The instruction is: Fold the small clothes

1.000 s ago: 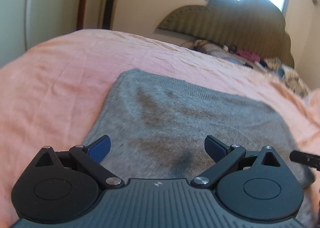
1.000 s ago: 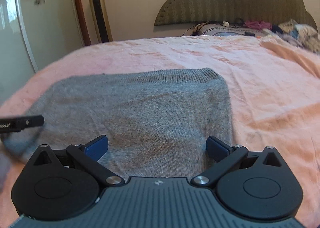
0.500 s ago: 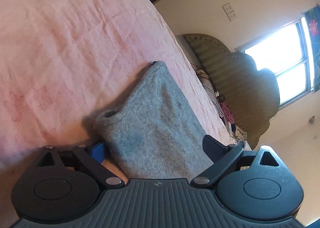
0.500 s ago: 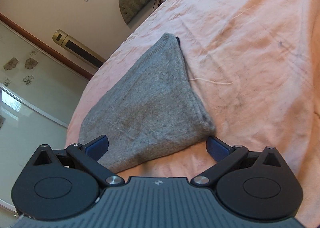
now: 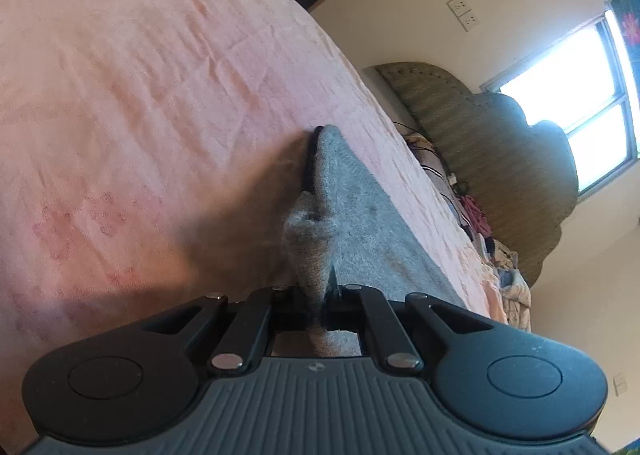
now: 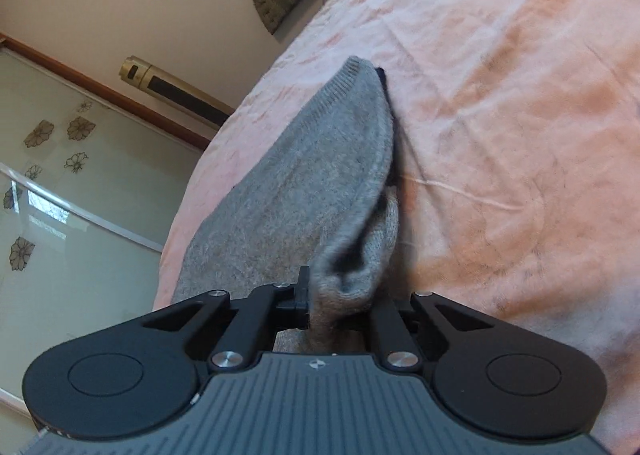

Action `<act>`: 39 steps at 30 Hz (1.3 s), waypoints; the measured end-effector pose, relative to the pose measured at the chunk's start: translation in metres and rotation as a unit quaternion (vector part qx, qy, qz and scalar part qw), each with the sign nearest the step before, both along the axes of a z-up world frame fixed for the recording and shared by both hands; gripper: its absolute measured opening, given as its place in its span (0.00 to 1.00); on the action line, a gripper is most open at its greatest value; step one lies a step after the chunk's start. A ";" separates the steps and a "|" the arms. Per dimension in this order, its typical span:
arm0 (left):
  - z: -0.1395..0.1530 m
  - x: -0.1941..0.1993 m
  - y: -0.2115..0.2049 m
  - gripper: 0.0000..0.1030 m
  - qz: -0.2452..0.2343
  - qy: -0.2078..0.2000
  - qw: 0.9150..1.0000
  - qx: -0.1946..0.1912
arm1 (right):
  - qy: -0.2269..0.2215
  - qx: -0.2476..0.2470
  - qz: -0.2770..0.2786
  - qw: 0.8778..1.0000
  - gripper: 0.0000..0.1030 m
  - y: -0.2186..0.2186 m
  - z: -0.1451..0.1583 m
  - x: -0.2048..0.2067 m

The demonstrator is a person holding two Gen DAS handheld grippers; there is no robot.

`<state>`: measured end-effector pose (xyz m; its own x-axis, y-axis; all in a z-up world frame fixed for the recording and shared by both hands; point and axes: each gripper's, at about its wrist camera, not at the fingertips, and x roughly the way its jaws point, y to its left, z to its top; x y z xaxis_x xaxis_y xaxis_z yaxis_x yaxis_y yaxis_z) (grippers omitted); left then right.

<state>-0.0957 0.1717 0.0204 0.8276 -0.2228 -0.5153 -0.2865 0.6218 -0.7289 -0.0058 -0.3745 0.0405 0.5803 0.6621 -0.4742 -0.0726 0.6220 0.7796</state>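
A grey knitted sweater (image 5: 360, 215) lies on the pink bedsheet (image 5: 140, 95). My left gripper (image 5: 318, 295) is shut on its near left corner, and the cloth bunches up between the jaws. In the right wrist view the same sweater (image 6: 312, 183) stretches away toward its ribbed hem. My right gripper (image 6: 336, 295) is shut on the near right corner, where the knit folds into a thick wad. Both views are tilted. The fingertips are hidden by cloth.
A padded green headboard (image 5: 500, 143) stands at the bed's far end with a pile of clothes (image 5: 504, 255) before it. A bright window (image 5: 580, 87) is behind. A gold tower fan (image 6: 172, 91) and a glass flowered door (image 6: 48, 215) stand beside the bed (image 6: 520, 95).
Both grippers were open over the flat sweater a second ago. They tilted, moved to the near corners and have closed on the cloth, which now lifts at the edges.
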 end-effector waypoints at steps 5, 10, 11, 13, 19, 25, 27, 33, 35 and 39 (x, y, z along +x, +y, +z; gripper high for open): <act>-0.023 -0.006 0.003 0.04 -0.017 0.044 0.999 0.008 | 0.023 -0.049 -0.010 0.998 0.14 -0.027 -0.012 -0.005; 0.002 -0.014 0.008 0.11 -0.002 0.034 0.998 0.055 | -0.014 -0.065 -0.034 0.997 0.66 -0.032 0.001 -0.018; 0.012 -0.015 0.008 0.16 0.009 0.022 0.997 0.074 | -0.037 -0.082 -0.045 0.995 0.69 -0.031 0.011 -0.018; 0.035 -0.017 0.002 0.24 0.042 -0.014 0.990 0.134 | -0.073 -0.118 -0.042 0.989 0.71 -0.022 0.031 -0.008; 0.052 0.049 -0.062 0.69 -0.038 -0.083 0.965 0.245 | -0.139 -0.168 0.027 0.976 0.92 0.050 0.053 0.064; -0.001 0.132 -0.114 0.71 -0.111 0.023 0.920 0.375 | -0.121 -0.373 0.055 0.918 0.91 0.124 0.007 0.121; -0.008 0.124 -0.108 0.77 -0.121 0.001 0.915 0.385 | -0.151 -0.361 0.050 0.919 0.98 0.112 -0.010 0.115; 0.001 0.121 -0.106 0.78 -0.147 0.009 0.906 0.396 | -0.156 -0.351 0.061 0.921 0.99 0.102 -0.006 0.112; 0.014 0.122 -0.104 0.77 -0.152 0.010 0.913 0.379 | -0.142 -0.349 0.062 0.924 0.99 0.105 0.006 0.113; 0.027 0.154 -0.111 0.77 -0.158 -0.016 0.902 0.402 | -0.168 -0.322 0.052 0.930 1.00 0.110 0.031 0.128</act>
<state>0.0582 0.0610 0.0470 0.8059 -0.0146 -0.5918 0.0100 0.9999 -0.0110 0.1221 -0.2644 0.0719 0.7160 0.3642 -0.5955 -0.3301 0.9283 0.1708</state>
